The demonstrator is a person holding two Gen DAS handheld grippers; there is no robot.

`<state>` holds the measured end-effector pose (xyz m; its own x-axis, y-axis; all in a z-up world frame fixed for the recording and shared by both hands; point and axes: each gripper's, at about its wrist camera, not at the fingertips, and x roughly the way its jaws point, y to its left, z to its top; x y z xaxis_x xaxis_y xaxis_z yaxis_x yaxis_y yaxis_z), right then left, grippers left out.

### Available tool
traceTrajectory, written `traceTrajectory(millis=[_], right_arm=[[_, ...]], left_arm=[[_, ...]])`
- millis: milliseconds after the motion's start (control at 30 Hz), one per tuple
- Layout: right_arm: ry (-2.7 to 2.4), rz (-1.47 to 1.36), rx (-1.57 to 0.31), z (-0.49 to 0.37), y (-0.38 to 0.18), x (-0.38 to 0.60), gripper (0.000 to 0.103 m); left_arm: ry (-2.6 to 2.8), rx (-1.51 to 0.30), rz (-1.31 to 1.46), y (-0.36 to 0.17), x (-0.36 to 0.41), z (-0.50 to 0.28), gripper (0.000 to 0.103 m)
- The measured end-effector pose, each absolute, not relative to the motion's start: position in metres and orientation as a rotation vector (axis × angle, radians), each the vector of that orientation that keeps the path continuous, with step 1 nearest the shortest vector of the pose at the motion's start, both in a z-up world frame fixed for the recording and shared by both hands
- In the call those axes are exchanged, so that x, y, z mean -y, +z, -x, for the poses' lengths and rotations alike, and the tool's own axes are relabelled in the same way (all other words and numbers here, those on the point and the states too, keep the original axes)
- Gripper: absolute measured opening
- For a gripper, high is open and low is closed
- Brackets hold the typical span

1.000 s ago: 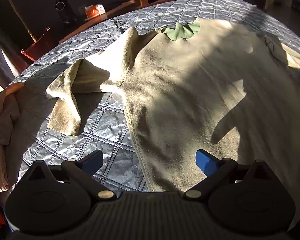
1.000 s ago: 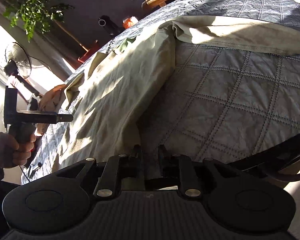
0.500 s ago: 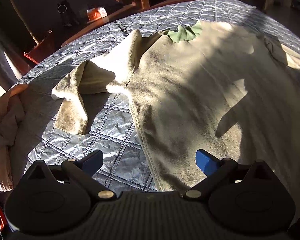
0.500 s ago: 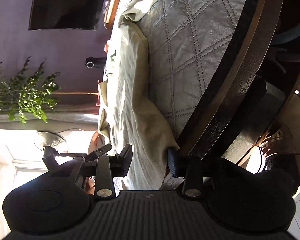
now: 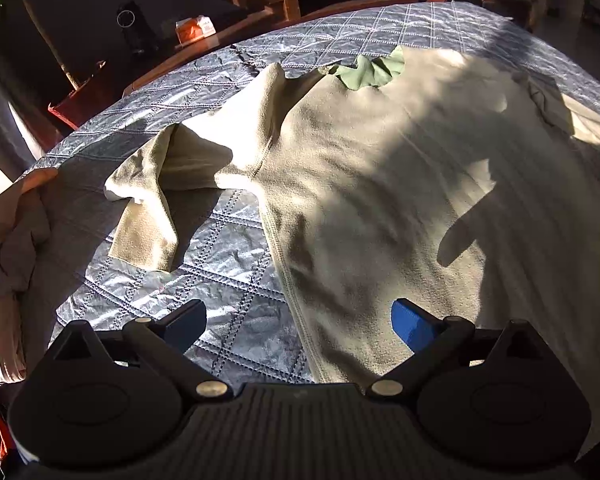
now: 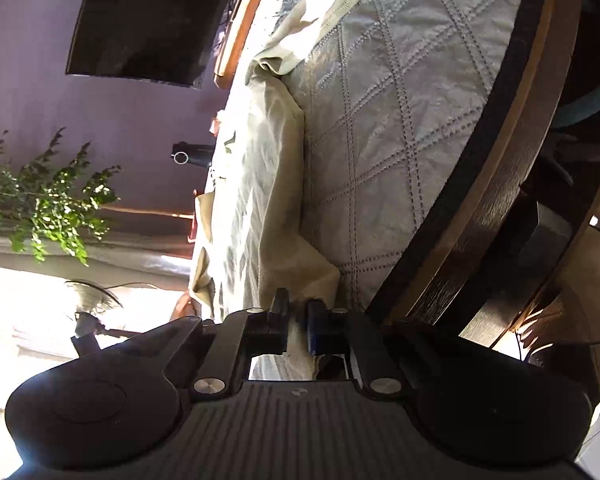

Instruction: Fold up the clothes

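1. Shirt (image 5: pixel 380 200) lies flat on quilt (image 5: pixel 228 280), sleeve folded at left.
2. L gripper (image 5: pixel 298 322) over shirt's side edge, jaws wide, nothing held.
3. R gripper (image 6: pixel 298 312) clamped on shirt's hem corner at table edge (image 6: pixel 480 200).

A: Where does the left wrist view look from?
B: Above the near edge of the bench (image 5: pixel 228 280), tilted steeply down over the shirt (image 5: pixel 380 200).
A: And the right?
B: Rolled sideways, low and close at the bench's edge (image 6: pixel 380 160). Both share that shirt (image 6: pixel 252 200) and the plant (image 6: pixel 52 200).
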<state>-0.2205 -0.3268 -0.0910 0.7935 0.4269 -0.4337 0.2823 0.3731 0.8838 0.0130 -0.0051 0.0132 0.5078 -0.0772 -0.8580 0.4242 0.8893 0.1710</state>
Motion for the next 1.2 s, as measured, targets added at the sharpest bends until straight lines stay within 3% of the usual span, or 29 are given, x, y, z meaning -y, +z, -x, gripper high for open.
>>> traceTrajectory(millis=[167,267,367,467,533,567,667,800,1133,1200], right_arm=[[0.181,-0.707,-0.649,0.214,-0.027,0.298,0.002],[0.297,-0.168,-0.638,0.217,0.015,0.246,0.002],[0.426,0.122,-0.669,0.222,0.021,0.21,0.006],[0.402,0.033,-0.694,0.221,0.02,0.222,0.016],[0.348,-0.038,-0.738,0.217,0.018,0.237,0.045],[0.321,-0.073,-0.76,0.216,0.018,0.244,0.049],[0.241,-0.225,-0.808,0.21,0.007,0.267,0.048],[0.139,-0.445,-0.857,0.203,-0.013,0.295,0.039],[0.182,-0.498,-0.974,0.188,-0.038,0.267,0.039],[0.178,-0.485,-0.973,0.186,-0.037,0.266,0.03]], left_arm=[[-0.318,-0.998,-0.393,0.012,0.008,-0.012,0.098],[-0.322,-0.997,-0.396,0.012,0.009,-0.012,0.098],[-0.32,-0.998,-0.396,0.012,0.008,-0.012,0.098],[-0.319,-0.999,-0.393,0.012,0.008,-0.012,0.098],[-0.319,-0.998,-0.393,0.012,0.007,-0.012,0.098],[-0.32,-0.998,-0.394,0.012,0.007,-0.012,0.098],[-0.319,-0.996,-0.388,0.014,0.006,-0.012,0.098],[-0.32,-0.995,-0.385,0.014,0.006,-0.012,0.098],[-0.321,-0.997,-0.39,0.012,0.008,-0.012,0.098],[-0.321,-0.998,-0.393,0.012,0.008,-0.012,0.098]])
